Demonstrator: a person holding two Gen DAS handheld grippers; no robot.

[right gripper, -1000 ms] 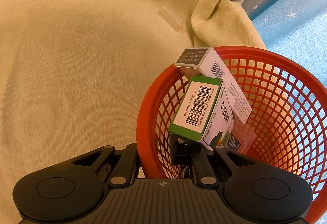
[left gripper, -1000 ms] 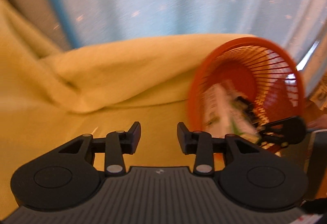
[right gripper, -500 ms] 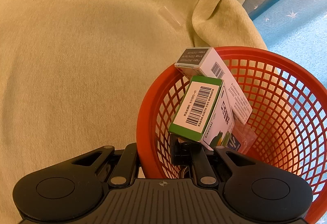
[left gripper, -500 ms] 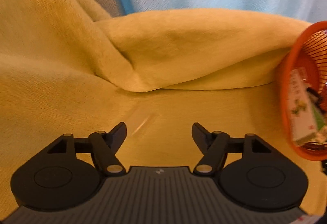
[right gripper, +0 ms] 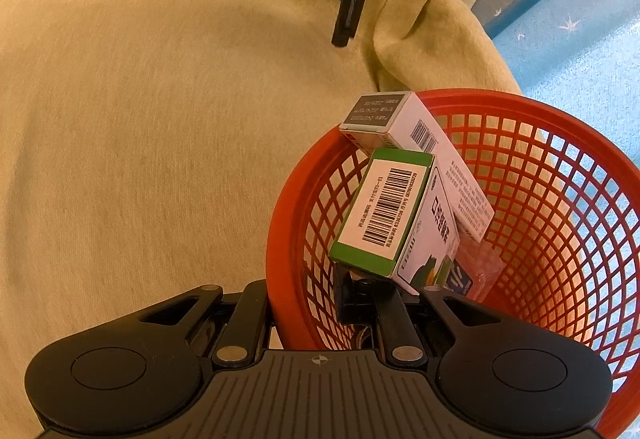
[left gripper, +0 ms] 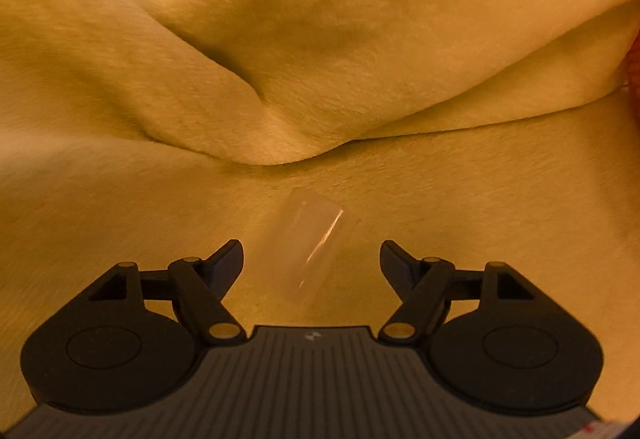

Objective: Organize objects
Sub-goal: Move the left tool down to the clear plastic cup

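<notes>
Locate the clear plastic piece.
In the left wrist view, the clear plastic piece lies on the yellow blanket, between the open left gripper's jaws.

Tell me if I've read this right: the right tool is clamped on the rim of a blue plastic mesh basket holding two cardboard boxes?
Not quite: the round plastic mesh basket is red, not blue, as the right wrist view shows. The right tool is clamped on its rim, and two cardboard boxes sit inside.

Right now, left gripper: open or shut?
Open. The left gripper has its jaws spread wide on either side of the clear plastic piece lying on the yellow blanket.
</notes>
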